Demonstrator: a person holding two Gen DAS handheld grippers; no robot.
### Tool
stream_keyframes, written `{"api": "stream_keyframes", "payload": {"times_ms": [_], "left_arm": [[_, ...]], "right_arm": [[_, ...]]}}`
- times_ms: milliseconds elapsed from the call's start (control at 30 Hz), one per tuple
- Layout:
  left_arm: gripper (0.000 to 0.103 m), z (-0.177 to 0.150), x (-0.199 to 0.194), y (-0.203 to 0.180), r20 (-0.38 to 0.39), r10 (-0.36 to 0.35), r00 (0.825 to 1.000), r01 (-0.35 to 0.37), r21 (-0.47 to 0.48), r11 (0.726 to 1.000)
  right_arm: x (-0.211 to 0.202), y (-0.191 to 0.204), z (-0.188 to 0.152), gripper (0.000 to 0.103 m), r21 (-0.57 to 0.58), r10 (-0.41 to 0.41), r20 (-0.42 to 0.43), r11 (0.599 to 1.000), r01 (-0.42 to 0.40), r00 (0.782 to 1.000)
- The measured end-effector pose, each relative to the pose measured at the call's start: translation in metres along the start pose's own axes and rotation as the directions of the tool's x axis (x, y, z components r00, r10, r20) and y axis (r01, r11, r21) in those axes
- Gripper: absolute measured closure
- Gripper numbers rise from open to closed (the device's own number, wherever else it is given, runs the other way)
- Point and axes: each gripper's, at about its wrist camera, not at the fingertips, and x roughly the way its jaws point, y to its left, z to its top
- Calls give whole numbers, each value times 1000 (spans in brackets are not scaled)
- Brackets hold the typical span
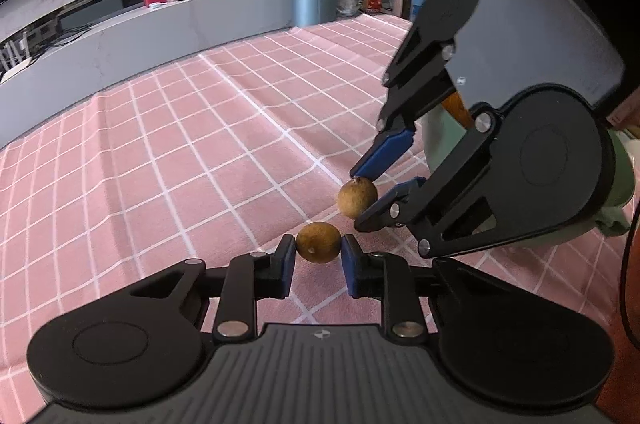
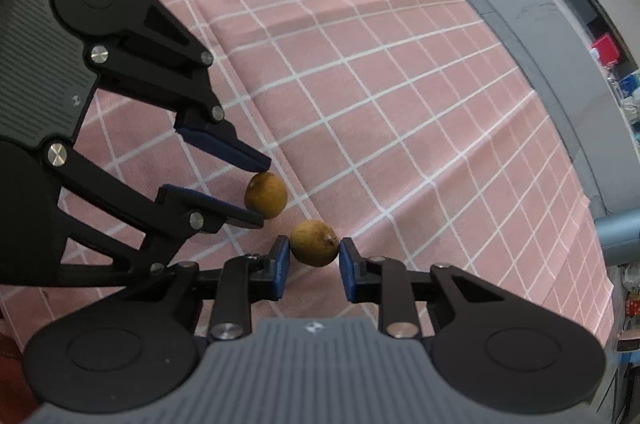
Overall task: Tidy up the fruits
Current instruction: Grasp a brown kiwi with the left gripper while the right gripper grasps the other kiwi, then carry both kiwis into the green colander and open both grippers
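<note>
Fruit fills both grippers above the pink checked tablecloth [image 1: 180,151]: left gripper [image 1: 318,251] pinches one small round brown fruit [image 1: 319,242], right gripper [image 2: 313,253] grips another [image 2: 314,243], close together.

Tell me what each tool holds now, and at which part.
Each tool holds one small brown fruit across its middle, between the blue pads. The left tool grips one fruit; the right tool grips the other fruit.
</note>
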Motion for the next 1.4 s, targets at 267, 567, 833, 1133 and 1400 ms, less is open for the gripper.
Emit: {"api": "stream_keyframes", "payload": {"times_ms": [267,567,833,1133,1400], "left_arm": [[76,8,-47,-4,49,63,997,-60,-70,996],[76,16,-91,-27,93,73,993,-59,-142,988],[76,29,-101,-65,105,19,994,-7,-119,993],[76,50,-91,-100,93,-46,995,53,-70,996],[76,63,-56,-119,23,-64,998,65,-38,997]], "right_arm": [[-47,17,-7,81,81,-98,86,993,91,991],[-117,28,-54,81,366,-196,218,925,106,956],[-154,38,-115,81,597,-297,266,798,85,917],[-162,39,-167,81,740,-400,248,666,94,882],[-149,34,-191,81,773,-418,182,620,133,890]]}}
